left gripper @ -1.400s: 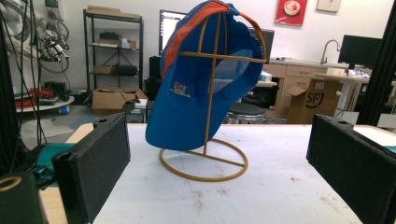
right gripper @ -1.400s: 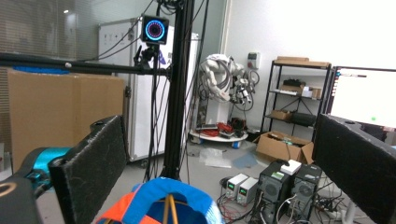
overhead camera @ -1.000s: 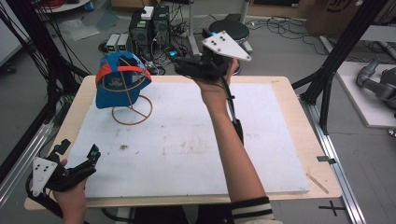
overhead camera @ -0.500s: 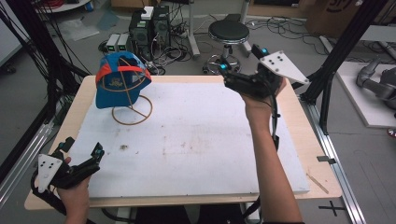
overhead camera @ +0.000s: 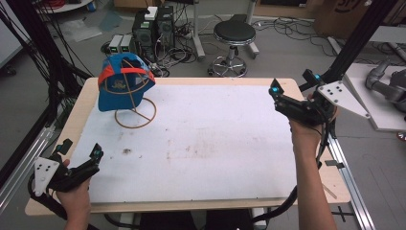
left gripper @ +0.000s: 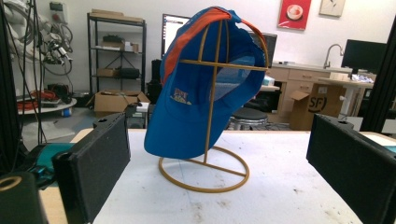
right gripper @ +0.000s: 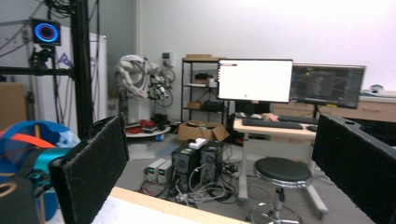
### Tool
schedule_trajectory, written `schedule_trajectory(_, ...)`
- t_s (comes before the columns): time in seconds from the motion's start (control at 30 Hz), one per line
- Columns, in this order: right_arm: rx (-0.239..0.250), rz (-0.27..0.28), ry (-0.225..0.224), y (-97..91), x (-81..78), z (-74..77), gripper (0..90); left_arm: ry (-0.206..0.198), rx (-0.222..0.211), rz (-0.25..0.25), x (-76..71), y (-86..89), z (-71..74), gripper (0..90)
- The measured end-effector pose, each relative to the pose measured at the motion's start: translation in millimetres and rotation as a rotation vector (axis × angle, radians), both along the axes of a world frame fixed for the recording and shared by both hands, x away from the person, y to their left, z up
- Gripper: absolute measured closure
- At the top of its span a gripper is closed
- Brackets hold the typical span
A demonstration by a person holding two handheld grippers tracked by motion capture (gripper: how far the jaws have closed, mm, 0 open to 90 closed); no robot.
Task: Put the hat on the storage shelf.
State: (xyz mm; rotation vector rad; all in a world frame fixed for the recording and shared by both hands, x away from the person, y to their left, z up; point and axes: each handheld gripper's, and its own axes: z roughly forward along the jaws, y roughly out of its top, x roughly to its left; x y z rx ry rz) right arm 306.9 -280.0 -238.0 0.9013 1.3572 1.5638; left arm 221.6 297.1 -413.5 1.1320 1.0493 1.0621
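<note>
A blue cap with orange trim (overhead camera: 122,81) hangs on a gold wire stand (overhead camera: 136,117) at the table's far left. My left gripper (overhead camera: 82,149) sits low at the near left corner, open and empty, pointed at the cap. In the left gripper view the cap (left gripper: 196,107) and its stand (left gripper: 205,179) rise well beyond the wide-apart jaws of that gripper (left gripper: 219,140). My right gripper (overhead camera: 293,85) hovers over the table's right edge, open and empty. Its own view, between the jaws of the right gripper (right gripper: 219,140), looks past the table, with the cap (right gripper: 18,140) at the far left.
The white table top (overhead camera: 215,143) carries a few faint stains. Behind the table stand a black stool (overhead camera: 233,36) and computer boxes (overhead camera: 153,24). Black frame posts (overhead camera: 354,43) rise at both sides, and a white side table (overhead camera: 378,105) stands to the right.
My right gripper has swung from the table's far middle out to its right edge. The left gripper has stayed near the front left corner, and the cap has not moved.
</note>
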Motion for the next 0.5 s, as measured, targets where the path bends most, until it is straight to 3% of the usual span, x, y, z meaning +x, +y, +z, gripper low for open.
schedule_trajectory(0.5,0.016,-0.042,0.059,-42.5,-24.5,-52.8,3.3,-0.002,0.003,0.009,1.2,-1.7,0.7,6.6)
